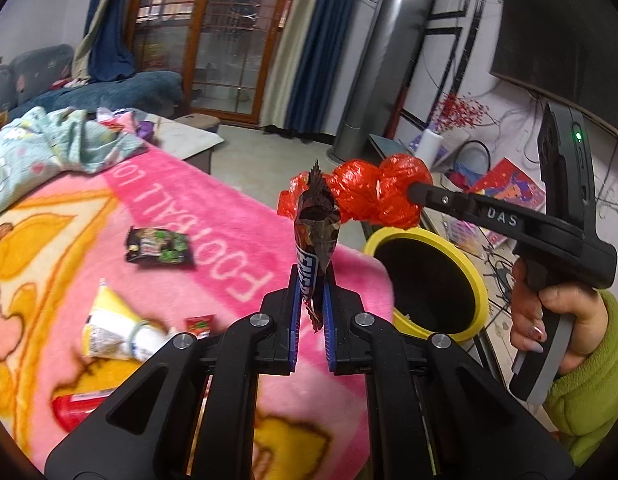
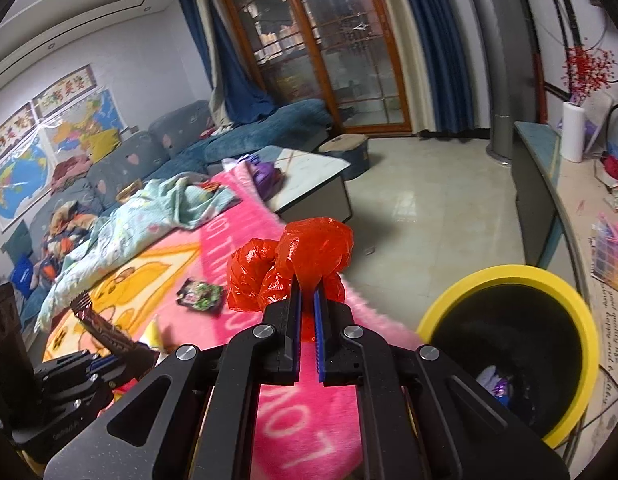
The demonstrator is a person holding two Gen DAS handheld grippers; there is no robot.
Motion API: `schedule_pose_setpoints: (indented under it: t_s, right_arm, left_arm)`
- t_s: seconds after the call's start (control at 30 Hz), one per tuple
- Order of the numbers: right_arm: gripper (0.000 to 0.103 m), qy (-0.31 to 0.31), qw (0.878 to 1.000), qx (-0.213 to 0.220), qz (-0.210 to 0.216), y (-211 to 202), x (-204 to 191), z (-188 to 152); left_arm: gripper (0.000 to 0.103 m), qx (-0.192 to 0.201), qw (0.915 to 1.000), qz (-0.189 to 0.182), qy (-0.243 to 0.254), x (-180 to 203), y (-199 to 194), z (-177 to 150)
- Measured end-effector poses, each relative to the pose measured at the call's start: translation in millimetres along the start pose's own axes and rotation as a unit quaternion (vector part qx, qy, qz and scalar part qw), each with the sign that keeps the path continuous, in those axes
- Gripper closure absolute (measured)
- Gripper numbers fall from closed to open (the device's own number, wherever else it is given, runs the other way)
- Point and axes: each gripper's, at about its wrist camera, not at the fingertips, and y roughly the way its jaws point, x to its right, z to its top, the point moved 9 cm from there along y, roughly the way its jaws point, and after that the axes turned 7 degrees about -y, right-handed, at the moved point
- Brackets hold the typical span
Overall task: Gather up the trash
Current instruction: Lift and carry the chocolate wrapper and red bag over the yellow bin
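The left hand-held gripper (image 1: 312,284) is clamped on a Snickers wrapper (image 1: 315,232), held upright above the pink blanket (image 1: 213,216). The right hand-held gripper (image 2: 307,300) pinches a crumpled red plastic bag (image 2: 305,264) — both loads hang just beside the yellow-rimmed trash bin (image 2: 589,344), neither yet over its opening. On the blanket lie a dark snack packet (image 1: 159,246), a yellow-white pouch (image 1: 117,328), a small red sachet (image 1: 200,325) and a red tube (image 1: 75,410) — well apart from the bin.
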Motion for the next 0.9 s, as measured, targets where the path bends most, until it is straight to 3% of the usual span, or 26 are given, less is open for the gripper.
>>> schedule_pose_setpoints:
  t_s: [0.9]
  right_arm:
    - [0.097,0.084,0.990,0.036,-0.109,-48,122,-11]
  left_arm:
    - [0.098,-0.022,0.9940,-0.060,0.089,94,47,-5]
